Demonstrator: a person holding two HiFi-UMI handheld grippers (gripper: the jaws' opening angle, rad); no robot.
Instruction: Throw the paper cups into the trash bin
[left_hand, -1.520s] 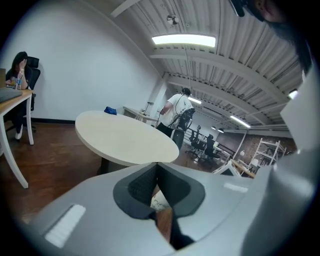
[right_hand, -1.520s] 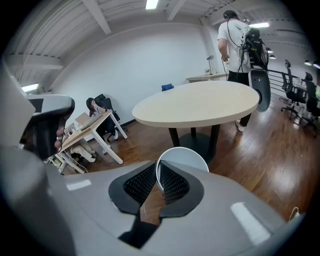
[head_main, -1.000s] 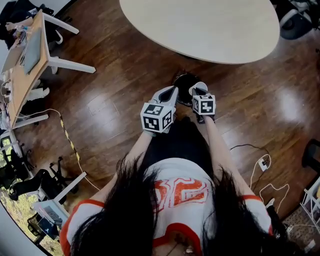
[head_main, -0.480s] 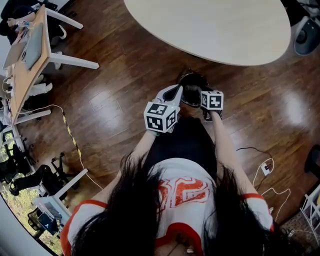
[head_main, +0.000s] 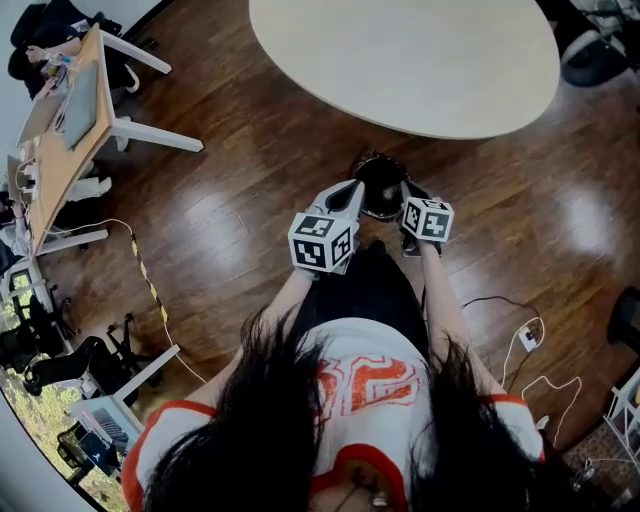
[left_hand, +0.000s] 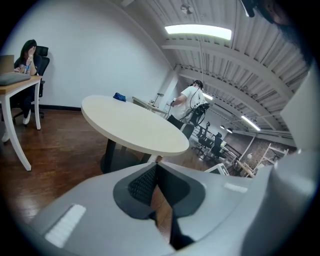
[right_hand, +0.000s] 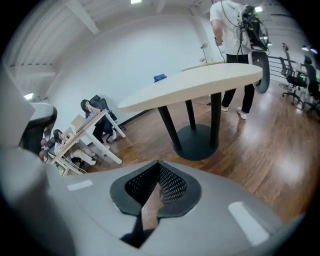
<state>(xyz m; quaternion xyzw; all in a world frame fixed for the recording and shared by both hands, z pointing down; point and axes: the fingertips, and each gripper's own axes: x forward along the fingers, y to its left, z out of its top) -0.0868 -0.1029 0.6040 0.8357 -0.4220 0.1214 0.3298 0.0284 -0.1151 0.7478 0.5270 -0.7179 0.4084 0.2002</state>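
A black round trash bin (head_main: 381, 186) stands on the wooden floor just in front of the round table (head_main: 410, 55). Both grippers hang at its rim. My left gripper (head_main: 351, 187) is at the bin's left edge, with its jaws closed tip to tip on nothing in the left gripper view (left_hand: 157, 163). On the bin's right edge my right gripper (head_main: 405, 192) is also shut and empty, its pads meeting in the right gripper view (right_hand: 159, 163). I see no paper cup in any view. The bin's inside is dark.
The table's black pedestal base (right_hand: 198, 141) stands ahead of the grippers. A desk (head_main: 60, 130) with seated people is at the far left. Cables and a plug (head_main: 526, 331) lie on the floor at the right. A person (right_hand: 231, 30) stands beyond the table.
A white cup showed at the right gripper's tip over the bin a second ago; it no longer shows. Both grippers have stayed at the bin, shifting slightly right.
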